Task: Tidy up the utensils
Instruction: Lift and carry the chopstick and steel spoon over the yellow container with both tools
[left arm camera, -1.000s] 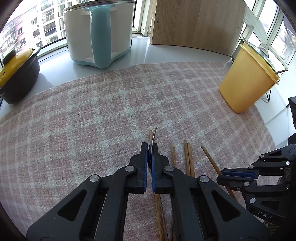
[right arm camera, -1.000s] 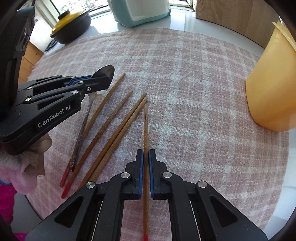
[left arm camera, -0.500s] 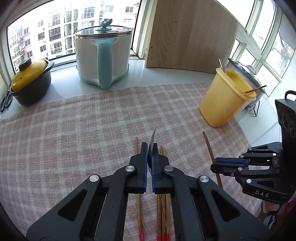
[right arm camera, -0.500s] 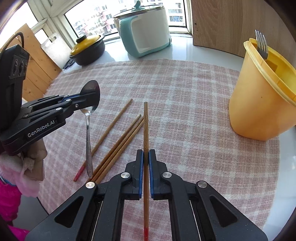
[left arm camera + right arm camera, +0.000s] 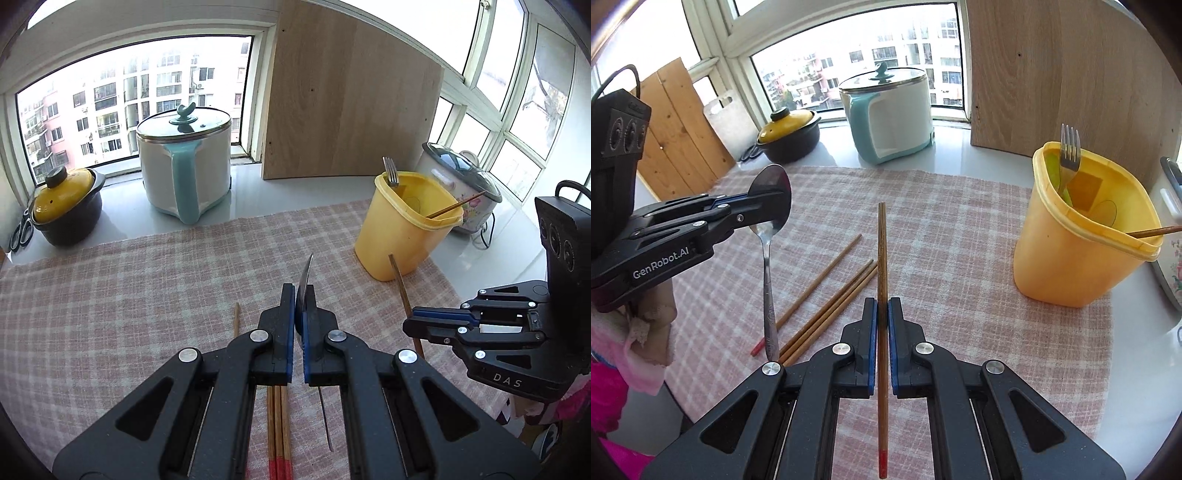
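My left gripper (image 5: 299, 295) is shut on a metal spoon (image 5: 306, 280) by its bowl, lifted above the cloth; in the right wrist view the spoon (image 5: 768, 258) hangs handle-down from that gripper (image 5: 768, 206). My right gripper (image 5: 882, 310) is shut on one wooden chopstick (image 5: 882, 266), held above the cloth; it also shows in the left wrist view (image 5: 400, 288) in that gripper (image 5: 413, 321). Three chopsticks (image 5: 827, 299) lie on the checked cloth (image 5: 960, 258). A yellow utensil bin (image 5: 1082, 229) at the right holds a fork (image 5: 1069, 151) and a chopstick (image 5: 1152, 232).
A white and teal cooker (image 5: 184, 162) and a black pot with a yellow lid (image 5: 64, 206) stand at the back by the window. A wooden board (image 5: 347, 118) leans behind the bin. A rice cooker (image 5: 461, 188) sits at the far right. The cloth ends near the table's right edge.
Both grippers have risen and tilted up from the cloth, lifting the spoon and the one chopstick. The yellow bin has come fully into view.
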